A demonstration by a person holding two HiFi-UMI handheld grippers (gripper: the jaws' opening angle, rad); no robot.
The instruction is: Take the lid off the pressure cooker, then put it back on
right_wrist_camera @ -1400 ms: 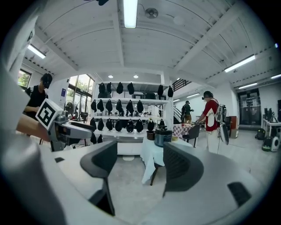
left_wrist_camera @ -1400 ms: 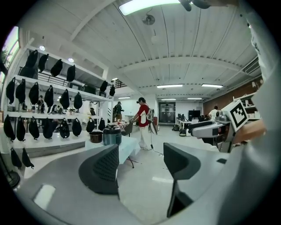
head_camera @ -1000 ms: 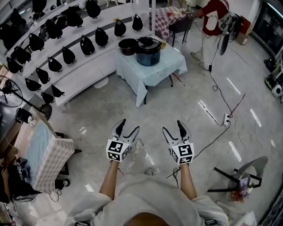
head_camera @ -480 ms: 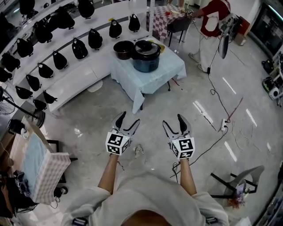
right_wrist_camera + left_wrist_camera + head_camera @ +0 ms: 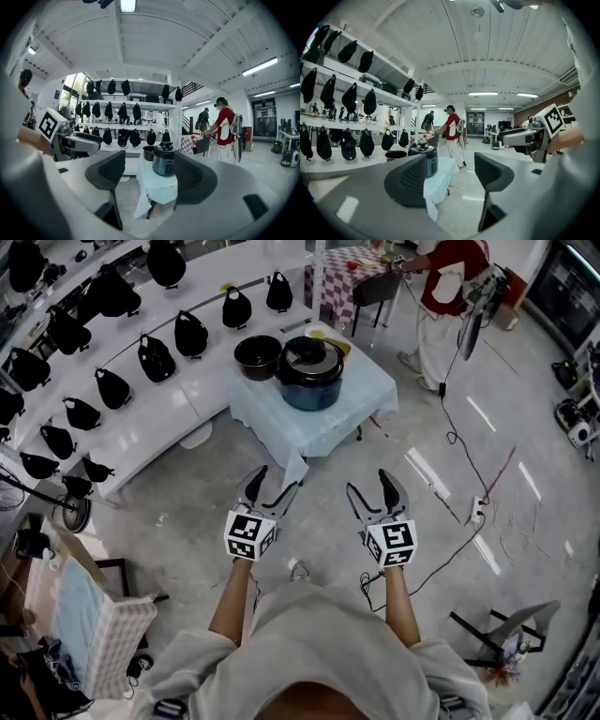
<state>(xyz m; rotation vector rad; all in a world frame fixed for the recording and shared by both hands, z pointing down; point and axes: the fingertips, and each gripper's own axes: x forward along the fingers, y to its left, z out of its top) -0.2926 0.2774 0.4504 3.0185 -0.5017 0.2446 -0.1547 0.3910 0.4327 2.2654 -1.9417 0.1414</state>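
Here the pressure cooker (image 5: 309,381) stands on the far tabletop (image 5: 328,423), which is draped in a pale blue cloth, with its lid (image 5: 305,352) seated on top. A dark open pot (image 5: 257,356) sits just beside it on the left. Both grippers are held over the floor (image 5: 319,521), well apart from the tabletop on its near side. The left gripper (image 5: 274,486) has its fingers spread with nothing between them, and the right gripper (image 5: 368,487) likewise has its fingers apart and empty. In the right gripper view the pressure cooker shows far off in the gap between them. To the left, curved white shelves (image 5: 136,418) carry rows of black bags (image 5: 156,359). Far right, a person in a red top (image 5: 448,282) stands by a chequered table (image 5: 339,276)
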